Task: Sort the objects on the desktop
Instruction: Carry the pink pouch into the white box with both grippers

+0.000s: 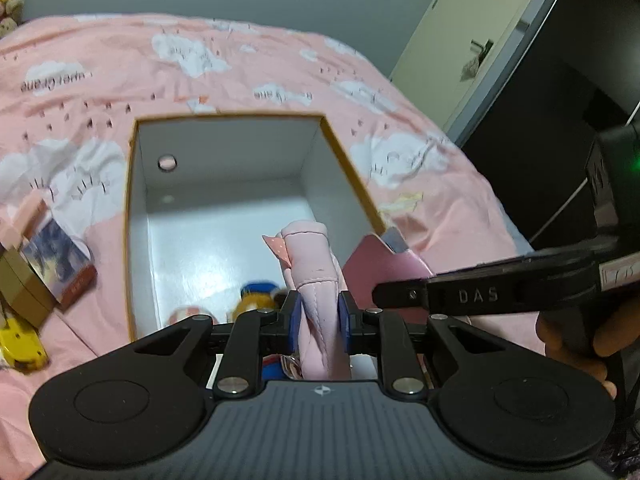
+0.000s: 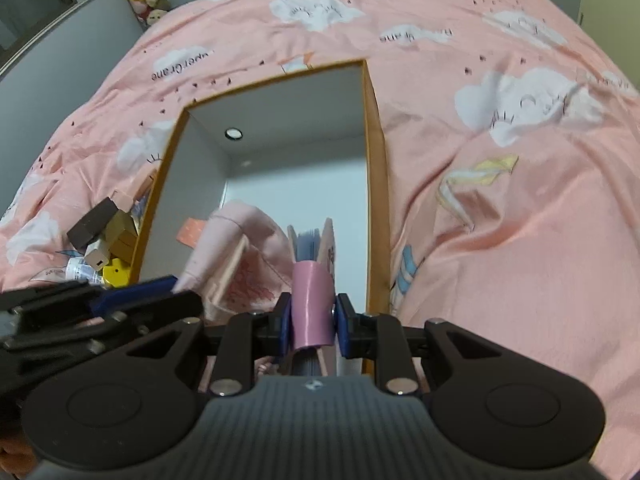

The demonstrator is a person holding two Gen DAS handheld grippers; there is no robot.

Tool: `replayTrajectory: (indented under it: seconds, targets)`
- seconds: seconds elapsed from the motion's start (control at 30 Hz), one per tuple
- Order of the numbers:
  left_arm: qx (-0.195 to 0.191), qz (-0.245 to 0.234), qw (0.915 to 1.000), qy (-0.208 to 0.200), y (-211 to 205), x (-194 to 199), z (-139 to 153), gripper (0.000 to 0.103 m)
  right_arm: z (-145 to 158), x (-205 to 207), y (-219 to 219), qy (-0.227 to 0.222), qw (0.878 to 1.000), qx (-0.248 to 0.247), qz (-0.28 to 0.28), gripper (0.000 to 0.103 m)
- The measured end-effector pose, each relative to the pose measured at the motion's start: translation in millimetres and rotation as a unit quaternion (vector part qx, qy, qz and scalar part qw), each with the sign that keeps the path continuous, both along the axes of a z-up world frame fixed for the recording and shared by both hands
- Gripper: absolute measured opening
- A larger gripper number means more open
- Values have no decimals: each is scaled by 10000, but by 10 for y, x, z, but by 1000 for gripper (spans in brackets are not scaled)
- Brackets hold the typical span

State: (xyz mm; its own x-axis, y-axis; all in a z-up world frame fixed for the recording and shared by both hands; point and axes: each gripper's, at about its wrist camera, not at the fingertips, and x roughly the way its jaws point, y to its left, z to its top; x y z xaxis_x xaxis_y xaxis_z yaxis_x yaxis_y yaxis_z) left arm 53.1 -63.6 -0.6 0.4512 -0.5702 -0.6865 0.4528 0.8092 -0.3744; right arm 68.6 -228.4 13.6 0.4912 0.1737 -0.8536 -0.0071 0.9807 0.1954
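Left gripper (image 1: 319, 320): jaws clamped on pink pencil case (image 1: 312, 264), held over the open box (image 1: 224, 208). Right gripper (image 2: 309, 320): jaws clamped on pink notebook (image 2: 313, 280), at the box's right wall. Box bottom: two small toys (image 1: 256, 298). Left of box: small cartons (image 2: 108, 232), yellow toy (image 1: 20, 346). Beneath: pink cloud-print bedspread (image 2: 500, 200).

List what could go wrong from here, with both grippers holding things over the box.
1. The left gripper pinches the soft pink pouch low down; it may flop or slip.
2. The right gripper grips the pink notebook right beside the pouch; the two could snag.
3. The notebook sits near the box wall and may catch it.
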Motion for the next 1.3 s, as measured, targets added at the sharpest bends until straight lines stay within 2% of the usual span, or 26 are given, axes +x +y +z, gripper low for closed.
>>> replayTrajectory:
  seconds: [0.23,0.5,0.83,0.93,0.97,1.0,1.3]
  targets:
    - [31,-108,9998,182,-61,-20,-112,22,-162,11,43,180,9996,-178,-146,24]
    - [-282,-235,9971,660,-96,89,-249,21,-190,39,103,181,9987,-465,-95,25]
    - [-593,-213,9898,1274,-95,221,-431,20,-168,47,78,239,9986,-475,-25,29]
    - [-515,-265,9901,1277,-160,218,-464,19,-152,47,56,234,9994,-255,7,40]
    - [-501,-303,9903,1258,-181,213,-463,17,-150,48,61,230,9994,-240,24,40]
    - [-512,-349,9901,1259,-200,210,-460,11,-151,47,78,213,9992,-330,38,40]
    - [-261,-484,9924,1104,-314,159,-428,11,-53,26,30,-7,9996,-293,63,36]
